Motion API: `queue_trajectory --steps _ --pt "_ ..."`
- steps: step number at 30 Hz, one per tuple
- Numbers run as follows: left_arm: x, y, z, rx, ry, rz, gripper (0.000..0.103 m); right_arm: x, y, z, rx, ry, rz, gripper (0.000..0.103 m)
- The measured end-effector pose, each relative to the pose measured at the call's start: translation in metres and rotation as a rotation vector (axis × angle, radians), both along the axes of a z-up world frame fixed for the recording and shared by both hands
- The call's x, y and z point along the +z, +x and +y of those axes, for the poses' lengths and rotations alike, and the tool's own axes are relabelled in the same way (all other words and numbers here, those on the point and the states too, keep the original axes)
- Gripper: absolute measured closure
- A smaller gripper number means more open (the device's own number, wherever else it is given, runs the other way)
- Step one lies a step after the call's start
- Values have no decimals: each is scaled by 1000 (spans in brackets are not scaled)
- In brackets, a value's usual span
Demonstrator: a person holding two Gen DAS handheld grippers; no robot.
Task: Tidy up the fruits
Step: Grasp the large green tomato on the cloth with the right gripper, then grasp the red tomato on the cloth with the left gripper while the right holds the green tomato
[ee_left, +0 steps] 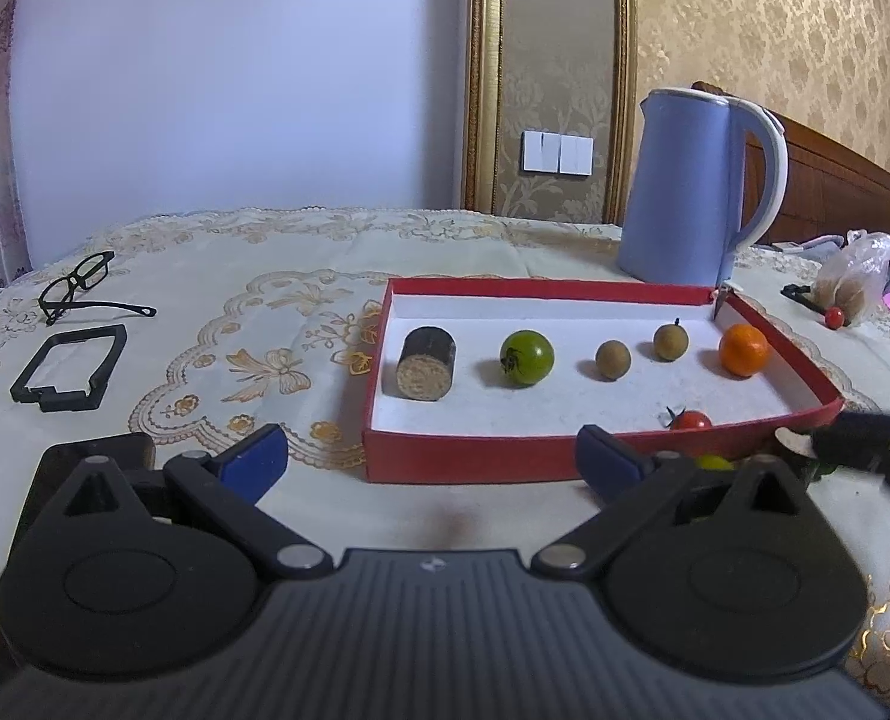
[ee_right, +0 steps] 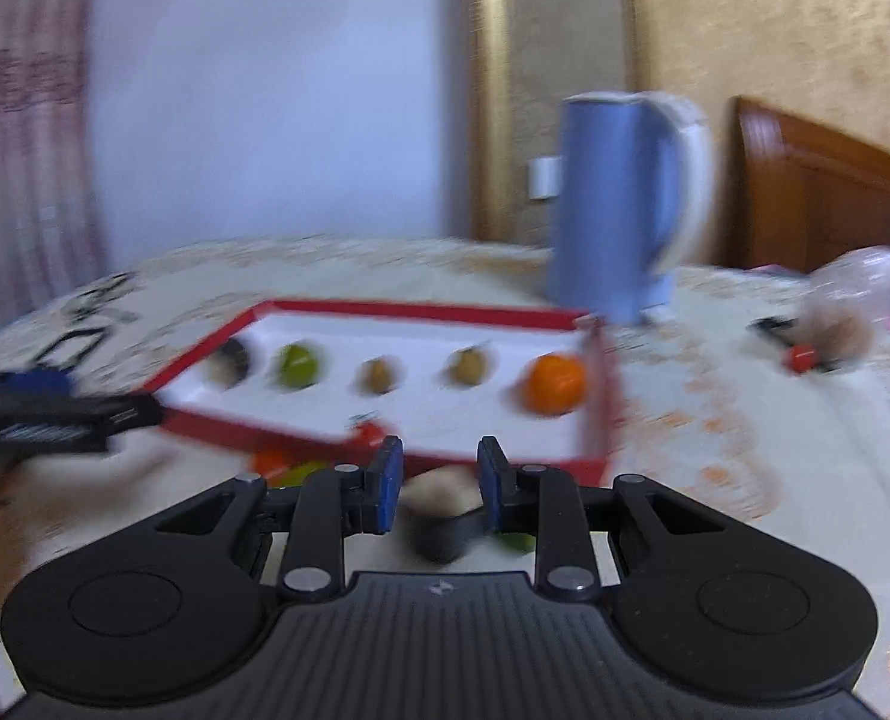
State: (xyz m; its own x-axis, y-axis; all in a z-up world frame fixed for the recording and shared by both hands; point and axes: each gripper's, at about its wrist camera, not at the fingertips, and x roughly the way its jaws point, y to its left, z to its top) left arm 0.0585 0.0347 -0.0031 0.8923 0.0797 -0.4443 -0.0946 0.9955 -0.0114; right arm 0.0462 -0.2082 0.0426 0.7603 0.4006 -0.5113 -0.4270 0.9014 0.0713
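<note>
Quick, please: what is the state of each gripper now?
Left gripper: jaws wide open, holding nothing.
Right gripper: jaws partly open; blurred, something pale lies between them, grip cannot be told.

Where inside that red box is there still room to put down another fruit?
The red cardboard box has bare white floor along its near wall, between the dark cut cylinder and the red cherry tomato. The back row is crowded: green tomato, two brown round fruits, orange citrus.

A table with a lacy cloth (ee_left: 265,276) holds a red tray (ee_left: 481,456), blue kettle (ee_left: 685,180), glasses (ee_left: 79,285), and a black frame (ee_left: 67,369).
</note>
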Motion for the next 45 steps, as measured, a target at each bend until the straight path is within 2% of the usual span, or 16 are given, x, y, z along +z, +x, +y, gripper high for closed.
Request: queue_trajectory --steps 3,7,8,10,11,15,17,18,19,22,24,33,37,41,45 --pt "-1 0 0 -3 10 1 0 -6 1 23 69 -51 10 77" --pt "-1 -2 4 4 12 -3 0 -17 16 43 93 -111 42 70" --pt "-1 -2 5 5 9 -3 0 -20 20 47 100 -121 56 67" --pt "-1 -2 9 8 -1 -2 0 -25 25 52 108 -145 63 46" --pt "-1 -2 10 10 -5 -1 0 -27 25 55 110 -159 58 46" --pt "-3 0 15 15 -19 9 0 -31 23 64 119 -205 38 46" --pt "-4 0 16 12 -29 15 0 -32 24 67 120 -219 34 55" --pt "-4 0 16 9 -32 15 0 -33 24 67 118 -219 39 68" --pt "-4 0 16 7 -33 15 0 -33 23 66 112 -215 39 70" --pt "-4 0 14 -14 -41 19 3 -32 18 59 88 -187 36 70" --pt "-5 -1 11 -42 -38 22 11 -28 10 51 60 -165 12 70" --pt "-11 -2 -47 -188 72 35 10 -8 -31 -19 -66 4 -48 70" --pt "-19 9 -73 -175 129 56 10 -4 -35 -35 -102 26 -61 70" --pt "-21 22 -86 -163 115 97 12 -6 -38 -42 -106 38 -64 70" --pt "-26 37 -93 -121 133 156 25 -9 -38 -43 -104 50 -59 70"
